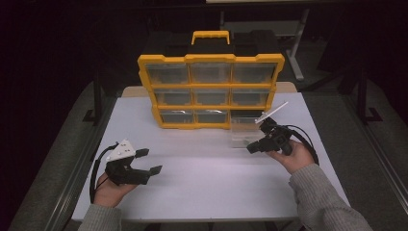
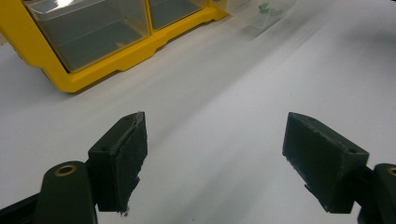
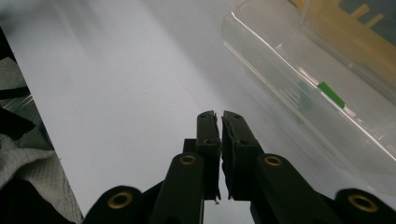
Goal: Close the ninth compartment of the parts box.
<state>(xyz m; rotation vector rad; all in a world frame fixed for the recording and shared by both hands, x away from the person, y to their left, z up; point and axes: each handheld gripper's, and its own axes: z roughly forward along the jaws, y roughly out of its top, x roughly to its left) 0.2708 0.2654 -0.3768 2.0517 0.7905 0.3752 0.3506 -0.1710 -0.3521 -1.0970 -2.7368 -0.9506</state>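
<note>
We see a matt white worktop (image 1: 202,178). On it stands a glossy yellow plastic organizer (image 1: 210,91) with clear plastic drawers; just beside the organizer sits a clear, shiny plastic bin (image 3: 327,93). Each gripper's pads (image 2: 121,158) look matt black, rough-edged, with brass-coloured rivets.

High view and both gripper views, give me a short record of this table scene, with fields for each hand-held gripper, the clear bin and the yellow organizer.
left hand-held gripper: jaws wide open, nothing between them, above the table's left front
right hand-held gripper: jaws shut with nothing visible between them, beside the clear bin
clear bin: pulled out of the organizer, standing on the table; small green item inside
yellow organizer: upright at the back of the table, bottom right slot vacant
table: white top
</note>
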